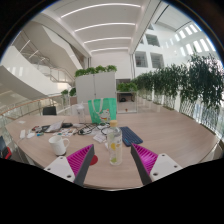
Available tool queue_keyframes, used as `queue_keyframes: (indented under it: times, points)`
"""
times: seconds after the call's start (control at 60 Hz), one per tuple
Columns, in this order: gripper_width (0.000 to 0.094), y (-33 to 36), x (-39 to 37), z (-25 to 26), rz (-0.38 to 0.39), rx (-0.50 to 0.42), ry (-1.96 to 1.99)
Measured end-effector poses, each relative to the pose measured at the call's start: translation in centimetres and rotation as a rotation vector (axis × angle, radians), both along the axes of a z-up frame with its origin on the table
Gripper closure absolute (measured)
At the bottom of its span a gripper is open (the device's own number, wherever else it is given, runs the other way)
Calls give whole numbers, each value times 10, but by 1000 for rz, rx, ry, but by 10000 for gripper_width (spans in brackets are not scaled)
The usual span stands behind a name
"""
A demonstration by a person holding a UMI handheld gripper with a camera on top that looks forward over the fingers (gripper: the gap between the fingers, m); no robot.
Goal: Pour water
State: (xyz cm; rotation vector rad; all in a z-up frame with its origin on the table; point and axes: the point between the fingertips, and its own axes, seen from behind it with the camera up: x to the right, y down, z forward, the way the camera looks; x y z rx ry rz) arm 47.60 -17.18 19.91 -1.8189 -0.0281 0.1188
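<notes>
1. A clear bottle (115, 147) stands upright on the round wooden table (170, 140), between the gripper's (114, 157) fingers
2. The fingers are spread, their magenta pads (82, 157) to either side of the bottle with a gap at each
3. A white cup (58, 145) sits to the left
4. A green thing (96, 111) stands beyond, a dark flat item (131, 136) near it
5. Plants (185, 85) line the right side
</notes>
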Motion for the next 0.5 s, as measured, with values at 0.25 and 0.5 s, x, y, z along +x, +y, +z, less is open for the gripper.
queue_keyframes:
  times: [0.25, 0.5]
  points:
    - [133, 136, 3, -83, -92, 21, -38]
    - [397, 209, -15, -114, -18, 65, -37]
